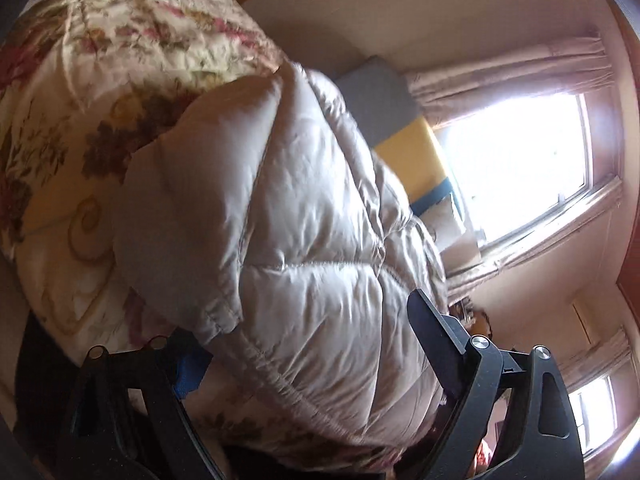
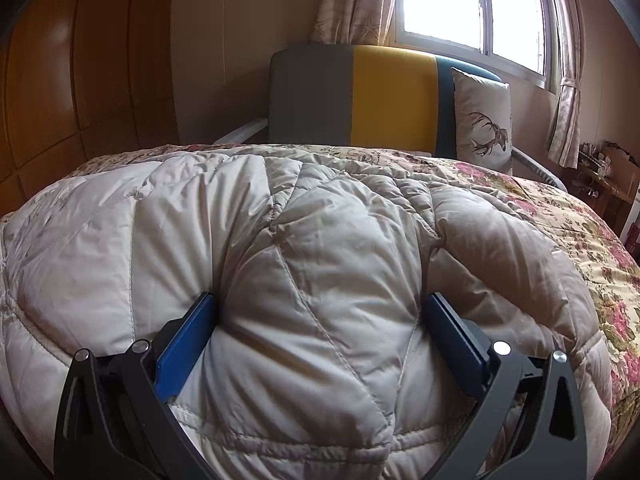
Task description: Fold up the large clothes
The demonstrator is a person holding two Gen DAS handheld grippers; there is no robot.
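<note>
Jacket: pale beige quilted puffer jacket (image 2: 304, 248) lies on the floral bedspread (image 2: 568, 216), long axis toward the headboard end.
Right tongs (image 2: 320, 312): spread, jacket bulging between the blue pads.
Left tongs (image 1: 304, 340): apart around a jacket fold; grip unclear.
Right view only: grey-yellow chair (image 2: 352, 96), stag cushion (image 2: 484, 120).

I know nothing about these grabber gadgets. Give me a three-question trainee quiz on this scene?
1. True or false: the right gripper has a bulge of the quilted beige jacket between its fingers.
2. What pattern covers the bedspread under the jacket: A stripes, B flowers, C checks?
3. Fill in: the cushion near the window shows a ____.

Key: 1 true, and its jaws stand wide apart. 2 B. 3 deer head with antlers.
</note>
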